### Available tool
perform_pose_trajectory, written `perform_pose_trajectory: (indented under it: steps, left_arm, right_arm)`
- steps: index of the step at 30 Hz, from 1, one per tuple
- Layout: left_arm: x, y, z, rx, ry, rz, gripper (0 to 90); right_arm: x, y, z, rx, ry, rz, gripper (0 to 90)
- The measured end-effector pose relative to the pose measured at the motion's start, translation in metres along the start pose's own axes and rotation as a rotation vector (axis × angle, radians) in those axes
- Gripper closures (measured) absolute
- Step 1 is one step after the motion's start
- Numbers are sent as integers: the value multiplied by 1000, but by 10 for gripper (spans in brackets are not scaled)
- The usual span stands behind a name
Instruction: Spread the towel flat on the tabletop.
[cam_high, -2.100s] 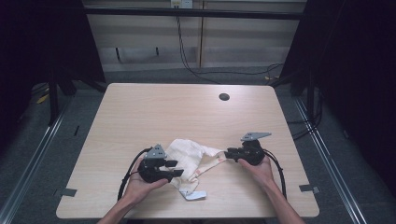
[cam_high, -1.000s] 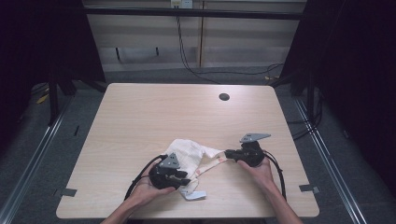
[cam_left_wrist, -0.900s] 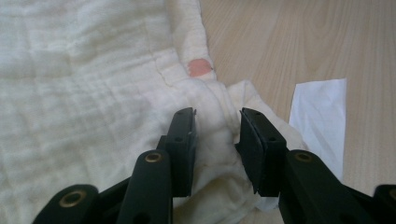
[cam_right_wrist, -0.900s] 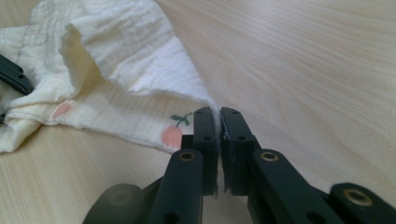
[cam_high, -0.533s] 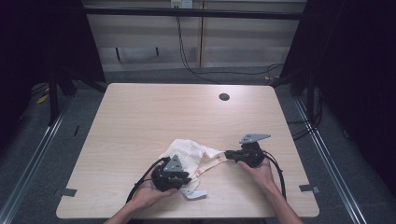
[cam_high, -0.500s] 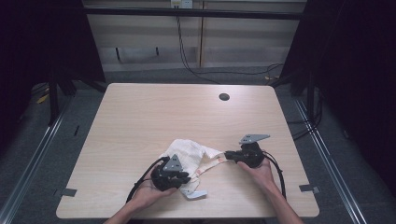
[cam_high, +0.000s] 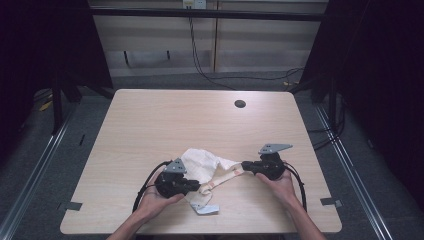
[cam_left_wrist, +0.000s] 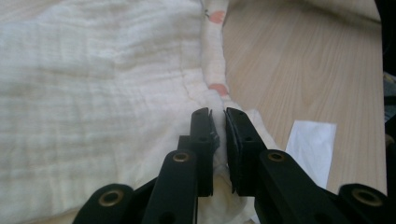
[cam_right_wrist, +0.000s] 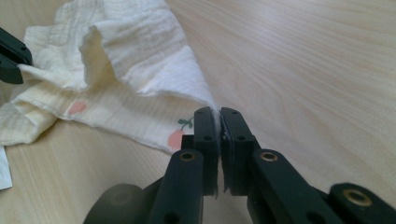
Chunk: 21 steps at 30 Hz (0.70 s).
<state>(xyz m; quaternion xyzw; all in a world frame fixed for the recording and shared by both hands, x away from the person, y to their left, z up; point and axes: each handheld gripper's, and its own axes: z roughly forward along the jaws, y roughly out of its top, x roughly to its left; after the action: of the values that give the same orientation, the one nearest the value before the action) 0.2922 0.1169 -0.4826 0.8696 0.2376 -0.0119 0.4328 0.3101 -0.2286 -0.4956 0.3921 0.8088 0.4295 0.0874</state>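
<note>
My left gripper (cam_left_wrist: 218, 116) and my right gripper (cam_right_wrist: 219, 116) each pinch an edge of the soft, floppy cloth (cam_high: 200, 164) lying crumpled on the table (cam_high: 165, 120), so edges seem best to hold.

cloth (cam_right_wrist: 135, 70) corner between closed jaws

Light wood table (cam_high: 150, 125) on grey floor (cam_high: 40, 150), dark curtains (cam_high: 385, 75) w/ cables (cam_high: 200, 55) behind.

A lab: lone table (cam_high: 150, 125), dark curtains (cam_high: 380, 75), floor cables (cam_high: 240, 76).
</note>
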Motion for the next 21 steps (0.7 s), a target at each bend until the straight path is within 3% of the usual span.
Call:
perform_pose_trajectory:
  steps: [2,8,10,11,13,21]
  left_arm:
    - [2,1,-5,-28,25,-19,818]
    - [8,6,-19,-86,10,-54,816]
    - [9,8,-26,-105,17,-54,816]
    - [12,8,-32,-132,-11,-75,812]
    - [13,7,-37,-131,15,-76,820]
    - [19,9,-54,-133,41,-61,841]
  right_arm:
    - [0,1,-1,-9,2,-1,863]
    - [2,6,-6,-30,22,16,858]
    - [5,11,-9,-31,23,-9,864]
    - [5,13,-11,-41,32,-5,865]
    - [7,17,-14,-44,44,-8,868]
    - [12,31,-26,-71,72,-16,877]
